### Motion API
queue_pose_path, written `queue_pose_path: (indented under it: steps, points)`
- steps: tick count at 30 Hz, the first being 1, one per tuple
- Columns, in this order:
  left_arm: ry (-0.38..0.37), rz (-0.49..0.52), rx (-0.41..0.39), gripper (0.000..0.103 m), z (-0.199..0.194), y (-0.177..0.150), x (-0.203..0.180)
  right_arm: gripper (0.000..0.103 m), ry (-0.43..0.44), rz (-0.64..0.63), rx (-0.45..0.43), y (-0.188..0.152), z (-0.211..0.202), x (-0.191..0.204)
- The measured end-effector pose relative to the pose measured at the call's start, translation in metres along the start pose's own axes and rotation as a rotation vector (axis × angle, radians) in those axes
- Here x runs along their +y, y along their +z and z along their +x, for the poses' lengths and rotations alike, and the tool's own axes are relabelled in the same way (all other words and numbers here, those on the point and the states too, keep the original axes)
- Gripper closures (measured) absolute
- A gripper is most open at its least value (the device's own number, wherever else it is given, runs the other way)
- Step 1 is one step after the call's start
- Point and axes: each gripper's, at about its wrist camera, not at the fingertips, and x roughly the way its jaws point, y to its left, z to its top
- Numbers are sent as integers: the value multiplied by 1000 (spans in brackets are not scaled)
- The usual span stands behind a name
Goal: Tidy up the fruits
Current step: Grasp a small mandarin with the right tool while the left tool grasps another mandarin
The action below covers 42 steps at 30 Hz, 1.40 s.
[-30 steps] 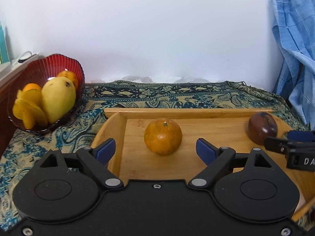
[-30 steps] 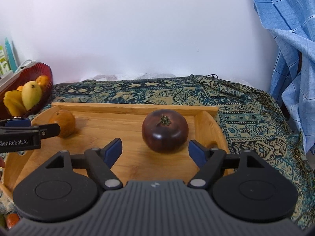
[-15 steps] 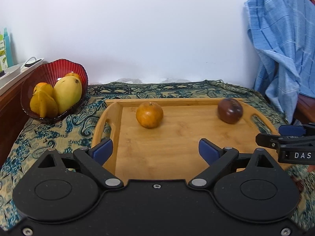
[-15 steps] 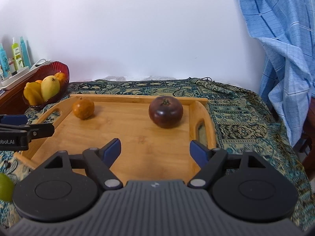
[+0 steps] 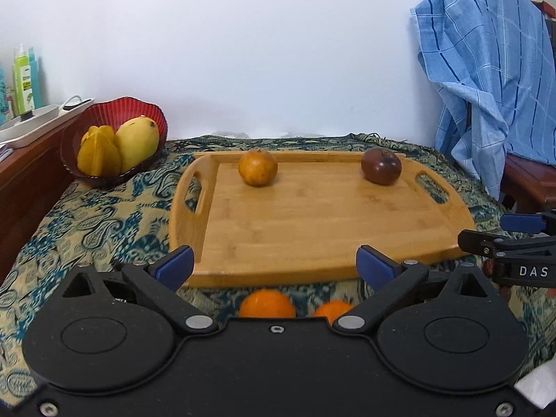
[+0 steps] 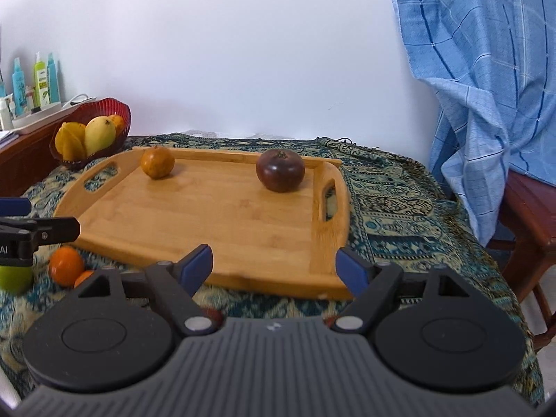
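Presently, left tool (image 5: 274, 266): blue-tipped fingers spread wide apart, gripping nothing, held over the near edge of the tray.
Right tool (image 6: 274, 267): fingers likewise apart and empty, also at the tray's near edge; its side shows at the right of the left wrist view.
Wooden tray (image 5: 312, 222): lies flat on the patterned cloth (image 5: 104, 215) covering the surface, with a cut-out handle at each end.
Brownish-orange fruit (image 5: 258, 168): sits on the tray near its far-left corner, close to the far rim.
Dark purple fruit (image 5: 381, 166): sits on the tray near its far-right corner, stem up, well apart from the brownish-orange one.
Two small oranges (image 5: 267, 303): lie on the cloth just in front of the tray's near edge, side by side, partly hidden behind the left tool's body.
Green fruit (image 6: 14, 278): rests on the cloth left of the oranges in the right wrist view, partly covered by the left tool.
Red bowl (image 5: 153, 114): stands on the cloth left of the tray, holding a yellow mango (image 5: 136, 144), a starfruit (image 5: 99, 154) and, in the right wrist view, an orange behind them.
Blue checked cloth (image 5: 486, 69): hangs at the far right over wooden furniture.
Bottles (image 6: 41, 80): stand on a shelf at the far left.
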Motion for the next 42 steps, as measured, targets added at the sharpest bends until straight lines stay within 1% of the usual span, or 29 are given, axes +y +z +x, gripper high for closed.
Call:
queue_pose_path:
  steps: [4, 7, 12, 19, 23, 27, 28, 30, 31, 33, 36, 39, 42]
  points:
    - [-5, 10, -21, 2, -11, -13, -3, 15, -13, -20, -19, -14, -11, 8]
    - [8, 6, -31, 0, -16, -21, -8, 14, -32, -36, -31, -26, -16, 15]
    - [-8, -20, -25, 0, -18, -34, -11, 14, -29, 6, -29, -40, -19, 18]
    - [-20, 13, -45, 2, -21, -47, -23, 14, -29, -4, -52, -51, -20, 24]
    - [-45, 31, -47, 14, -22, -52, -30, 16, -18, -8, -54, -57, -19, 26]
    - [-55, 46, -40, 30, -21, -54, -37, 23, -7, -17, -53, -60, -19, 27]
    - [-57, 45, -35, 32, -20, -55, -38, 24, -6, -20, -52, -60, -19, 28]
    - [-64, 38, -25, 39, -18, -54, -38, 30, -4, -20, -47, -61, -18, 28]
    - [-65, 32, -19, 40, -17, -54, -39, 33, -3, -20, -45, -62, -18, 28]
    - [-68, 26, -12, 45, -14, -54, -40, 42, -4, -20, -36, -63, -16, 29]
    - [-68, 21, -8, 48, -11, -53, -42, 51, -12, -33, -30, -64, -13, 30]
    - [-71, 25, -3, 54, -6, -52, -46, 57, -23, -21, -22, -66, -7, 30]
    - [-47, 8, -7, 55, -1, -54, -50, 60, -27, -1, -33, -68, -5, 29]
